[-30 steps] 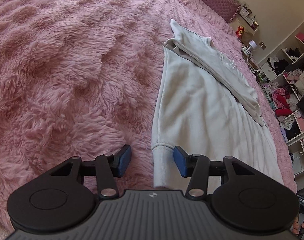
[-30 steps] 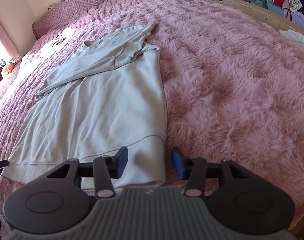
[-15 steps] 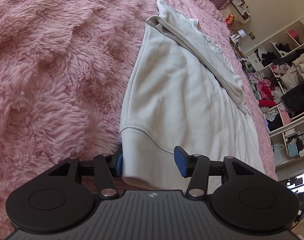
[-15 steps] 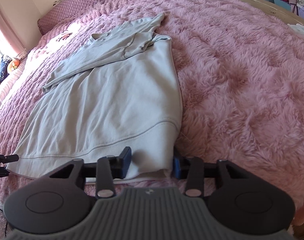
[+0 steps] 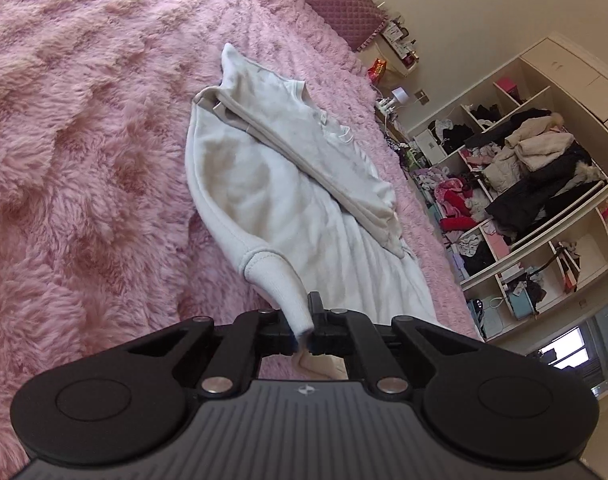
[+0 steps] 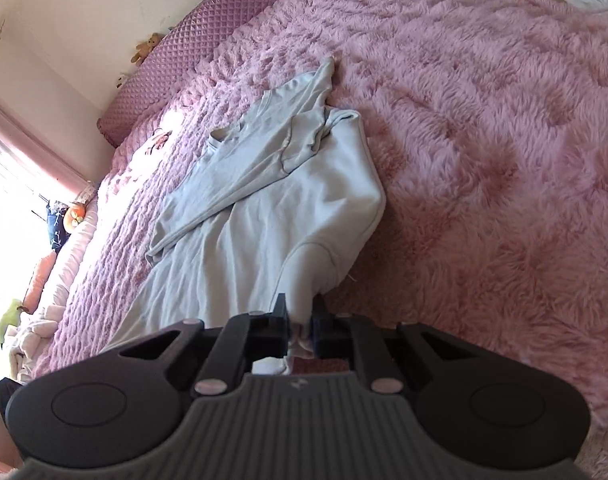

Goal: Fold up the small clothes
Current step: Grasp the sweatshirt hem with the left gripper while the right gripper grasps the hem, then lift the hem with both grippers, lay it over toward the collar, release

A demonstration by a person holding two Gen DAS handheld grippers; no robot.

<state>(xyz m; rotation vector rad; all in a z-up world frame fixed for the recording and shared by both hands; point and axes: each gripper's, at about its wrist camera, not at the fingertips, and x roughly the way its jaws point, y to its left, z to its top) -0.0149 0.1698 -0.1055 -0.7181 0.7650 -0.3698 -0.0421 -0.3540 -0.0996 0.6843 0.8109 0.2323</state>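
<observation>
A pale long-sleeved sweatshirt point(image 5: 263, 184) lies on the fluffy pink blanket point(image 5: 83, 140), one sleeve folded across its body. My left gripper point(image 5: 304, 320) is shut on the left corner of its ribbed hem, which is pulled up off the bed into a cone. In the right wrist view the same sweatshirt point(image 6: 271, 208) stretches away from my right gripper point(image 6: 299, 320). Its jaws are closing, with the pads pressing on the right hem corner. That corner is lifted too, with a fold of fabric hanging below the jaws.
The pink blanket point(image 6: 484, 140) spreads wide to the right of the garment. A quilted headboard point(image 6: 191, 52) stands at the far end. Open shelves point(image 5: 524, 184) stuffed with clothes line the wall beyond the bed. Cushions and toys point(image 6: 43, 272) lie by the window.
Both grippers went from open, straddling the hem corners, to closed on them. Both corners have risen off the blanket, and the views have tilted up.
</observation>
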